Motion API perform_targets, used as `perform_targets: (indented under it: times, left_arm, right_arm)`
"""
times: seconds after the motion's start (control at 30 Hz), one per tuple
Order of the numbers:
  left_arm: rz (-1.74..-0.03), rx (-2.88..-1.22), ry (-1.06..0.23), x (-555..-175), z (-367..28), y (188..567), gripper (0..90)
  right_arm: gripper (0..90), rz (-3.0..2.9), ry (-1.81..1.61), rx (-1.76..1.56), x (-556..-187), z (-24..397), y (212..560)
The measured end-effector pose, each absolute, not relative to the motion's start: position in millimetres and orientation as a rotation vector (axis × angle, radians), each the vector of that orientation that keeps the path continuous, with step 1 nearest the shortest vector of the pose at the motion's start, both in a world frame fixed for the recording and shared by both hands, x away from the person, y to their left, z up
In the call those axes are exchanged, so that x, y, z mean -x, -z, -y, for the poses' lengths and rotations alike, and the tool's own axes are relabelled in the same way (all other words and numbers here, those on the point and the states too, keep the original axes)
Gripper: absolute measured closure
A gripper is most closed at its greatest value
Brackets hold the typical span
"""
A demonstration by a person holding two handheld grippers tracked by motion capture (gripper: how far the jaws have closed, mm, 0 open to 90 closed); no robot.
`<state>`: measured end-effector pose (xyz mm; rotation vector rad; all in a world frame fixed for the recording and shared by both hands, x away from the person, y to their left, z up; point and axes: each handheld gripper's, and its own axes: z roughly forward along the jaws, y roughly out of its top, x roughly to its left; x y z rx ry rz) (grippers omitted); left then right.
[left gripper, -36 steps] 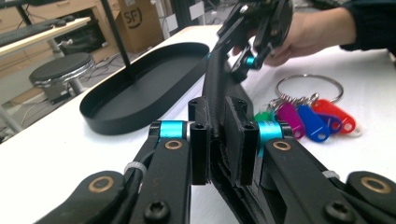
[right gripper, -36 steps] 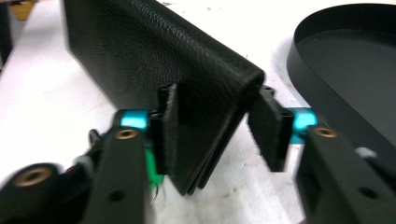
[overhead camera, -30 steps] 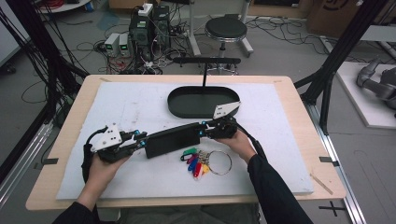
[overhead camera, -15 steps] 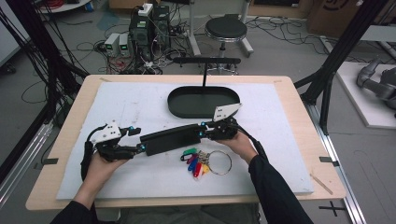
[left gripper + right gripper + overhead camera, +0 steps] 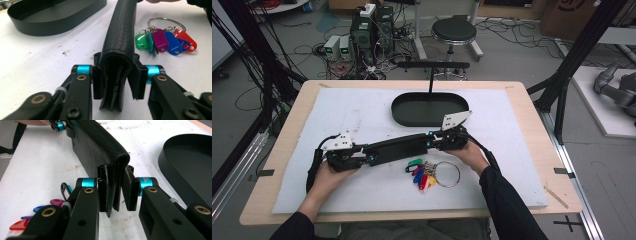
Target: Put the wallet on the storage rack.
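A long black leather wallet (image 5: 397, 148) hangs level just above the white mat, held by its two ends. My left gripper (image 5: 368, 158) has just been closing, and its pads now press on the wallet's left end (image 5: 120, 37). My right gripper (image 5: 432, 141) is shut on the other end (image 5: 100, 147), fold side up. A bunch of coloured key tags (image 5: 419, 172) on a metal ring (image 5: 447, 173) lies on the mat just in front of the wallet, touching neither gripper. The tags (image 5: 165, 41) also lie to the right of the wallet in the left gripper view.
A black oval tray (image 5: 402, 117) with an upright T-shaped stand (image 5: 432, 65) sits behind the wallet at the mat's middle back. The white mat (image 5: 337, 110) covers most of the wooden table. Cables trail from both grippers.
The left gripper spread its jaws at the wallet's end half a second ago and has closed on it again, a little lower. The right gripper and the key tags have stayed put.
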<state>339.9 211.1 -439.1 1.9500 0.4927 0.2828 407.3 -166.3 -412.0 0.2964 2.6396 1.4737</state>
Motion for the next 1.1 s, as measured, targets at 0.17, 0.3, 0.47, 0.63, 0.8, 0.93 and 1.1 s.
perform_targets:
  times: [0.17,0.3,0.47,0.63,0.8,0.93,1.1]
  left_arm:
    - [-0.464,-1.953,-0.301,-338,-210,438,73.2]
    - [-0.448,-1.945,-0.312,-337,-209,436,73.9]
    - [-0.427,-1.937,-0.323,-336,-208,432,74.2]
    - [-0.414,-1.928,-0.326,-334,-208,428,74.3]
    - [-0.395,-1.912,-0.322,-334,-209,423,74.4]
    - [-0.366,-1.891,-0.31,-335,-209,417,74.5]
    - [-0.334,-1.878,-0.306,-335,-205,409,74.5]
  right_arm:
    - [77.0,-2.631,-1.465,-0.296,-408,167,412]
    - [75.4,-2.626,-1.468,-0.297,-407,169,411]
    - [71.0,-2.6,-1.481,-0.302,-406,171,409]
    - [64.0,-2.577,-1.501,-0.307,-405,173,406]
    - [54.4,-2.549,-1.536,-0.319,-404,180,401]
    - [46.2,-2.529,-1.536,-0.35,-405,188,399]
    - [41.3,-2.502,-1.55,-0.36,-404,195,396]
